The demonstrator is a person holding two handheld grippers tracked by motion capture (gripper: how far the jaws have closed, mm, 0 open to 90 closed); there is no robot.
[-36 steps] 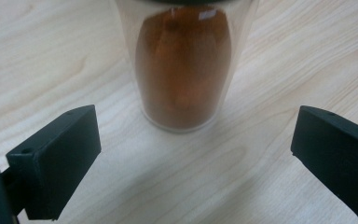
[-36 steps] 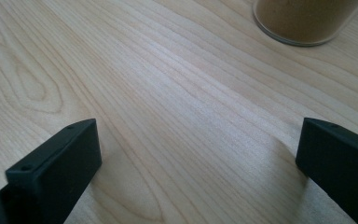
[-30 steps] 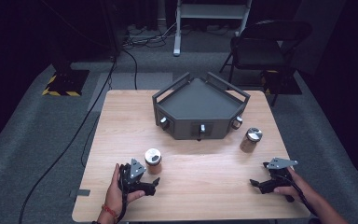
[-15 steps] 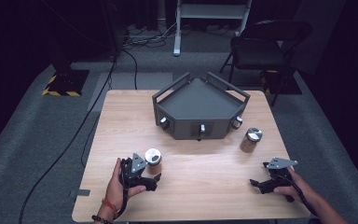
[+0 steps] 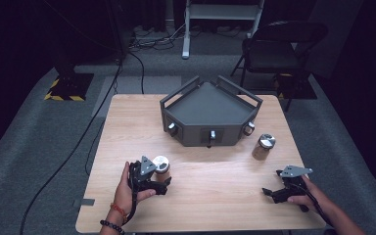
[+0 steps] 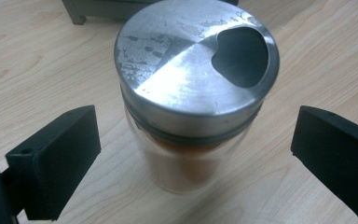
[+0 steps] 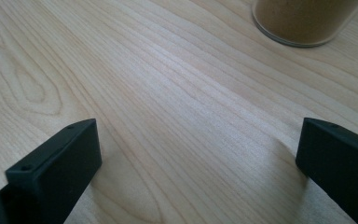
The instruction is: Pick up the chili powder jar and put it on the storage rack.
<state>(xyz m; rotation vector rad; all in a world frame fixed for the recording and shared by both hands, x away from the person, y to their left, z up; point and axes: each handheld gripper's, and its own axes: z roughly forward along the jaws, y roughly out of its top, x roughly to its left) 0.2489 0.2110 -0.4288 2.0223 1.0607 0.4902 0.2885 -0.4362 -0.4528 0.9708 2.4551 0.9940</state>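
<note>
The left gripper stood at the near left of the table with its jaws spread wide on either side of a jar, a glass shaker with a steel lid and reddish powder inside; clear gaps showed between jaws and glass, so nothing was gripped yet. The jar stood upright on the wood, well short of the grey tray at the far middle. The right gripper rested at the near right, jaws open over bare wood, with the second jar a little beyond it, near the tray's right corner. The tray looked empty, though its dark floor made that hard to tell. By my reading the job had barely begun: the approach to the first jar was done, while the closing, lift and any placing of both jars remained.
</note>
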